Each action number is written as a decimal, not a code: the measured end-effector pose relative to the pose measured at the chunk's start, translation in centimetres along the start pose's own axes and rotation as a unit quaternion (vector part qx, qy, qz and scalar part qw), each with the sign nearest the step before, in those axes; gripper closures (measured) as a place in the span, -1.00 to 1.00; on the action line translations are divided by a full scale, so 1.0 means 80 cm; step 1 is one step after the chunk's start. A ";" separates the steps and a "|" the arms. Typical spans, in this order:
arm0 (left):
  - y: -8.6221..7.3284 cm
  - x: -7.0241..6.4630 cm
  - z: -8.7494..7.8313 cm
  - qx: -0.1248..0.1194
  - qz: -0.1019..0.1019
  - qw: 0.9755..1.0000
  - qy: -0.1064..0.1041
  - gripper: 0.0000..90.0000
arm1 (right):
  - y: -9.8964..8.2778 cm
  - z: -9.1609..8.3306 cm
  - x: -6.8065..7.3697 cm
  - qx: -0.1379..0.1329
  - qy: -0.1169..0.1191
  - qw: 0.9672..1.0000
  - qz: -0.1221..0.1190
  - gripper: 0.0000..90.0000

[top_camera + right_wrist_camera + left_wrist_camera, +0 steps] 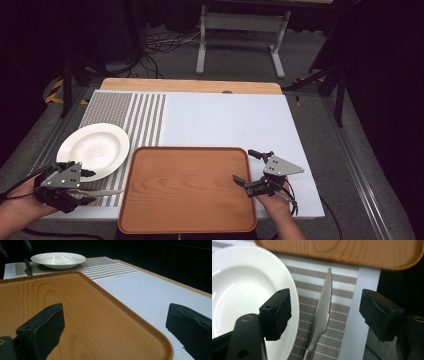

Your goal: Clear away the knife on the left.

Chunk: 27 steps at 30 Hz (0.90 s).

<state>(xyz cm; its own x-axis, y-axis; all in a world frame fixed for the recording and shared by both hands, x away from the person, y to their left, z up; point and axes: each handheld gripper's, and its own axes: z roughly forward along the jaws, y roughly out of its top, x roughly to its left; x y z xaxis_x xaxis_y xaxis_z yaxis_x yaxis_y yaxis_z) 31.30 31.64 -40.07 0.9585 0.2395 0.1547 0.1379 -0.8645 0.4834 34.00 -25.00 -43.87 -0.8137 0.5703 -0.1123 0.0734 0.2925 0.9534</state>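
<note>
A white plate (93, 149) rests on the striped placemat (145, 112) at the left. A silver knife (102, 192) lies on the mat between the plate and the wooden tray (187, 187). My left gripper (87, 186) stands open at the table's front left, its jaws wide on either side of the knife (322, 312), not touching it; one jaw hangs over the plate's rim (289, 287). My right gripper (250, 167) is open at the tray's right edge (140, 322), one jaw over the tray, the other over the white tabletop. Nothing is held.
The white tabletop (225, 120) stretches behind the tray, with a wooden strip (190, 86) along its far edge. Beyond it stand a metal frame (242, 30) and cables on the floor (165, 45). The tray (342, 250) holds nothing.
</note>
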 end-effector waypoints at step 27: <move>-0.041 0.009 0.012 0.126 0.033 0.991 -0.011 -0.01 | -0.001 0.005 0.001 0.012 0.013 1.000 -0.003 -0.95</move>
<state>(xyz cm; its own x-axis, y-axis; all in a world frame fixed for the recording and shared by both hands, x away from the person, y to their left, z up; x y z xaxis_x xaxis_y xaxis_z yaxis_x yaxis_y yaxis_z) 31.74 34.20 -42.34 0.9722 0.1723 0.1584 0.1310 -0.9615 0.2418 34.18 -24.66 -44.10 -0.8289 0.5483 -0.1109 0.0817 0.3149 0.9456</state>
